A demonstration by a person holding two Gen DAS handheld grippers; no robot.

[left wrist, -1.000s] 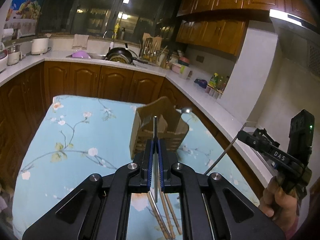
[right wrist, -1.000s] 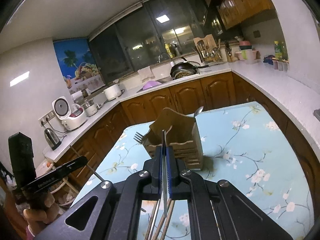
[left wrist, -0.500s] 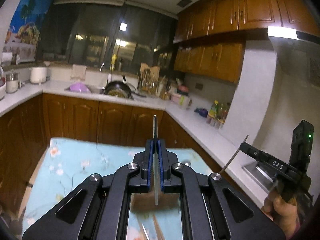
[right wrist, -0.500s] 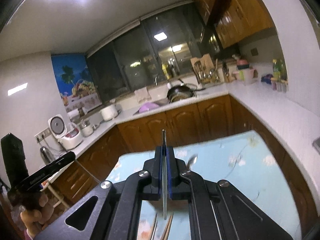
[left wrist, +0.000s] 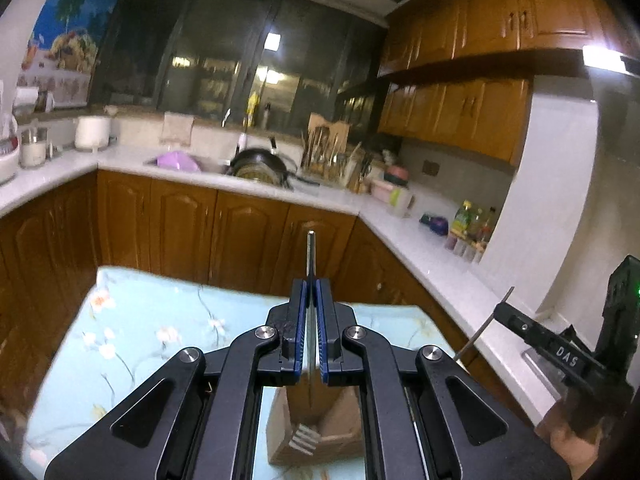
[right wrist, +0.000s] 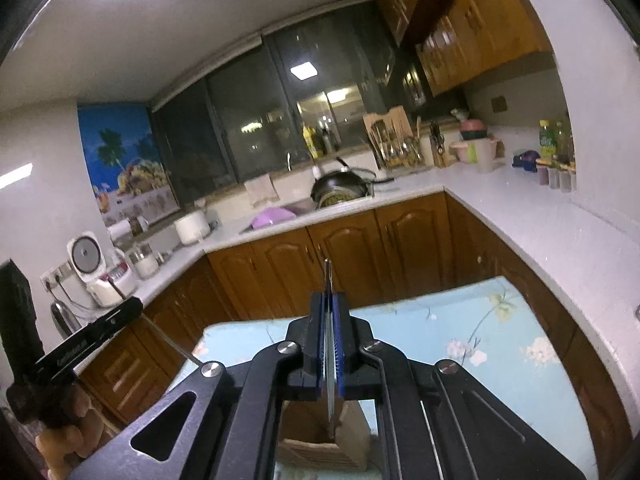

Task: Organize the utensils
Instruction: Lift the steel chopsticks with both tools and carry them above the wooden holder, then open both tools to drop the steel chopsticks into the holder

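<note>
Utensils (left wrist: 311, 256) pinched in both grippers above holder (left wrist: 320, 432).

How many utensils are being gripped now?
2: one utensil in the left hand-held gripper, another utensil in the right hand-held gripper, both over the wooden holder. Others may be hidden.

Wooden cabinets (left wrist: 248, 236), dark windows (left wrist: 224, 72)
</note>
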